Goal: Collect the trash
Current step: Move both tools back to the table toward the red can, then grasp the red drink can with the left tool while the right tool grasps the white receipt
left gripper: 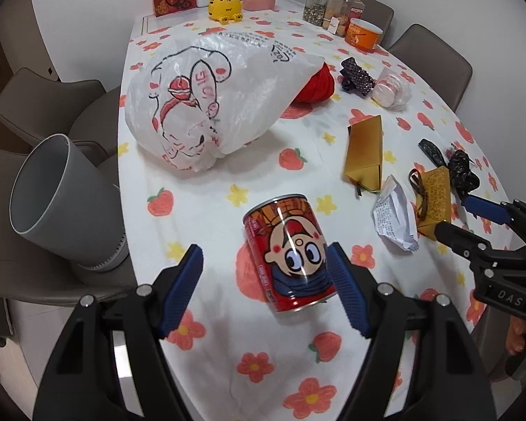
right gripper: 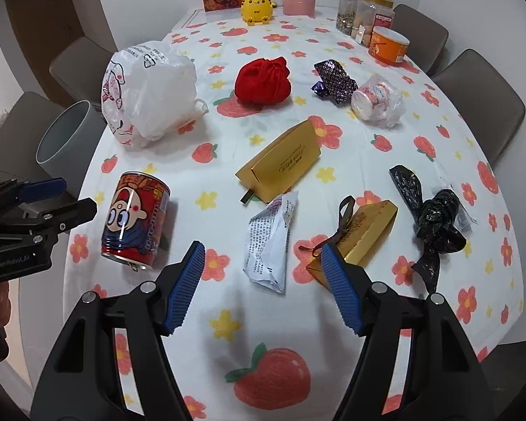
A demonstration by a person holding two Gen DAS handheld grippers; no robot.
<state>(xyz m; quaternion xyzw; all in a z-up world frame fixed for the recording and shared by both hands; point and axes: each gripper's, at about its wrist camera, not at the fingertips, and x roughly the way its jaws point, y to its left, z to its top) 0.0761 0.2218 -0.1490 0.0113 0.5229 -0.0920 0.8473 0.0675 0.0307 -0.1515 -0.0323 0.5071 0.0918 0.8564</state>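
Note:
A red cartoon can [left gripper: 287, 252] stands upside down on the flowered tablecloth [left gripper: 207, 210]; it also shows in the right wrist view [right gripper: 136, 219]. My left gripper [left gripper: 268, 286] is open, its right fingertip beside the can, not closed on it. My right gripper [right gripper: 263, 286] is open and empty above a white crumpled wrapper [right gripper: 270, 242] and a small gold box [right gripper: 357, 235]. A grey bin [left gripper: 59, 203] stands at the table's left edge. More trash: a gold carton [right gripper: 280, 165], black plastic bag [right gripper: 435, 221], white plastic bag [right gripper: 147, 94].
A red pouch [right gripper: 263, 79], a dark patterned wrapper [right gripper: 333, 80] and a wrapped cup [right gripper: 377, 101] lie mid-table. Jars [right gripper: 364, 14], an orange tub [right gripper: 387, 47], a yellow tiger toy [right gripper: 257, 7], a pink box and a red box stand at the far end. Chairs surround the table.

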